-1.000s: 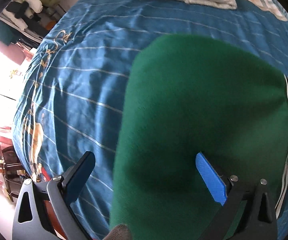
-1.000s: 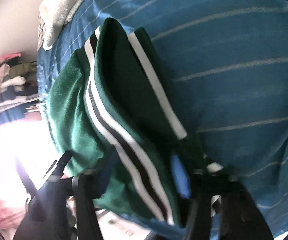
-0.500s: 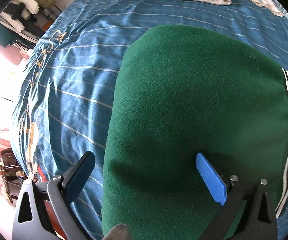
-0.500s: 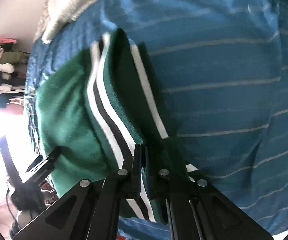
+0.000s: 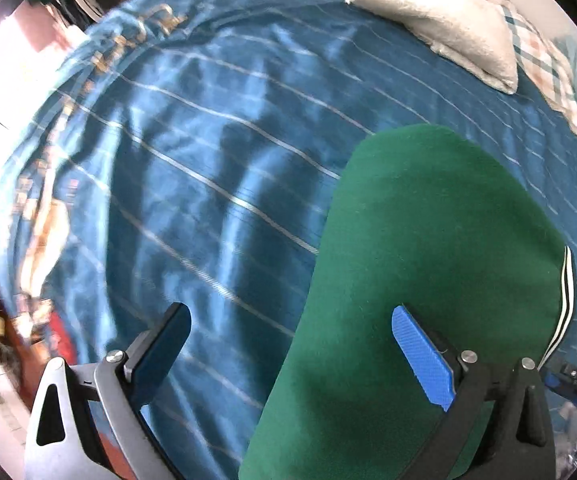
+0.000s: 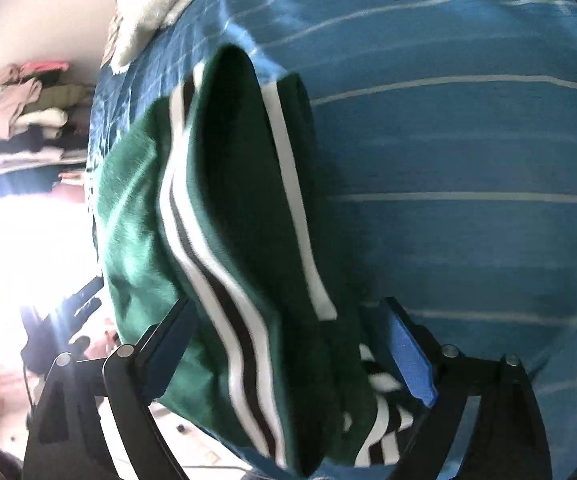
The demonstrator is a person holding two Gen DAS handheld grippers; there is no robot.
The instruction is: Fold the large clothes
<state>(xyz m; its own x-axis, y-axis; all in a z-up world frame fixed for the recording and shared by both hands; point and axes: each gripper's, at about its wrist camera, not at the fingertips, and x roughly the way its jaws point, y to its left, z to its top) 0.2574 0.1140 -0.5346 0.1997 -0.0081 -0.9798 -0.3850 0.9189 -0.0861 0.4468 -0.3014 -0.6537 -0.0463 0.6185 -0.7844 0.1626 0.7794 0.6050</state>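
The right gripper [image 6: 288, 344], clamped tight on the striped edge of the green garment [image 6: 216, 240] half a second ago, is opening, its jaws now spread wide with the fabric loose between them. The left gripper [image 5: 288, 344] has slid sideways, so the garment sits further right in its view

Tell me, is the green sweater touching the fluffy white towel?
Apart. The left wrist view shows blue bedspread between the green sweater and the white towel.
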